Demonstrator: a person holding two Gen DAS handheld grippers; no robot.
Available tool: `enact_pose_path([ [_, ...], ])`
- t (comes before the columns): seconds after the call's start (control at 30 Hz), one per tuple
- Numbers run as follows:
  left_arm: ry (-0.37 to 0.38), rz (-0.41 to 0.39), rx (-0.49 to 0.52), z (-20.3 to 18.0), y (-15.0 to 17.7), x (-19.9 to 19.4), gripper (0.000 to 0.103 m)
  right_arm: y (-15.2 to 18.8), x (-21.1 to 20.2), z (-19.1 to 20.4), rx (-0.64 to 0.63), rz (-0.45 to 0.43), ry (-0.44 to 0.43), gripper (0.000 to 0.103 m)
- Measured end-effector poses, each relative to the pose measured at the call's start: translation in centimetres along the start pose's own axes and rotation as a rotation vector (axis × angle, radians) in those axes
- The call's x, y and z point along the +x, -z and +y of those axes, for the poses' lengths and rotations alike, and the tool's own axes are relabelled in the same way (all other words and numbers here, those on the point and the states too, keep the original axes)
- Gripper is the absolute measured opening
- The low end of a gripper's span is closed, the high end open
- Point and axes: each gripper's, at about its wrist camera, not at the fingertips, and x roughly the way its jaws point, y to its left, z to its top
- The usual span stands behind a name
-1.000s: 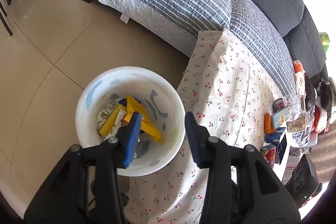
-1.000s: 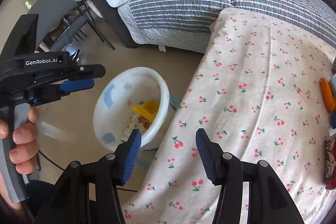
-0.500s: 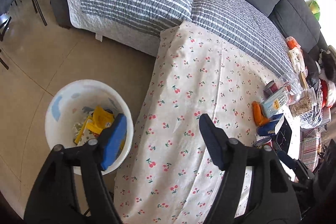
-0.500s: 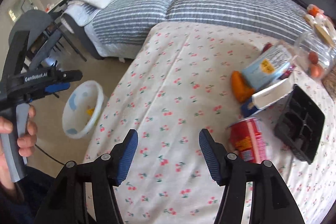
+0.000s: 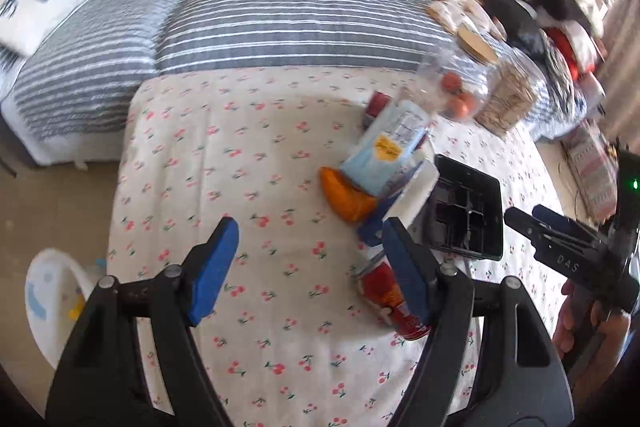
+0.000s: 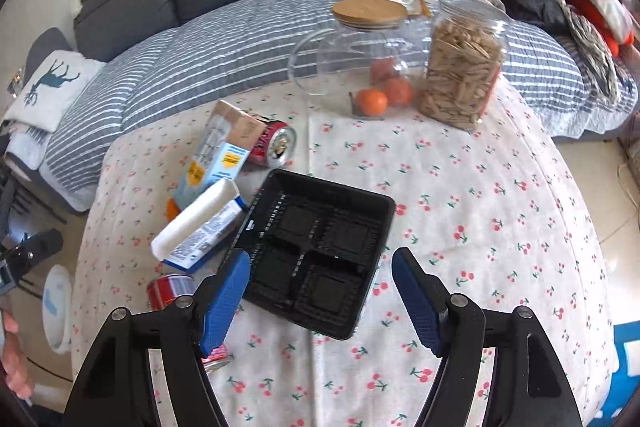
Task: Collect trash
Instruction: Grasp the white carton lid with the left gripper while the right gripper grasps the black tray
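a: what's sitting on the cherry-print cloth bench (image 6: 460, 211)?

b: a black plastic compartment tray (image 6: 320, 247) is lying flat mid-bench, with a white and blue carton (image 6: 200, 227) just beside it, and a red drink can (image 5: 386, 297) is lying near the edge.

a: and the white plastic bin (image 5: 48, 291)?

b: it's standing on the floor, left of the bench.

a: the tools?

b: the left tool (image 5: 308, 267) is hanging released over the cloth; the right tool (image 6: 320, 297) is gaping empty over the tray.
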Motion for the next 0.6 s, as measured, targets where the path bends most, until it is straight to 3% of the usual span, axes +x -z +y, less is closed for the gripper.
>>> enact_pose_path([
  [0.13, -0.058, -0.009, 0.186, -4.6, -0.2, 1.9, 0.075, 0.2, 1.1, -2.1, 0.053, 0.059, 0.031, 0.075],
  [0.23, -0.084, 0.013, 0.249, -6.3, -0.3, 3.6, 0.075, 0.2, 1.5, -3.3, 0.109, 0.087, 0.019, 0.075],
  [0.47, -0.079, 0.055, 0.227, -7.7, -0.2, 6.2, 0.074, 1.0, 2.9, -4.6, 0.196, 0.178, -0.029, 0.075],
  [0.57, -0.100, 0.062, 0.254, -8.5, 0.3, 7.0, 0.067, 1.3, 3.4, -5.0, 0.227, 0.202, -0.041, 0.075],
  [0.6, -0.110, 0.070, 0.261, -8.6, 0.4, 7.4, 0.058, 1.3, 3.7, -5.1, 0.235, 0.208, -0.041, 0.075],
])
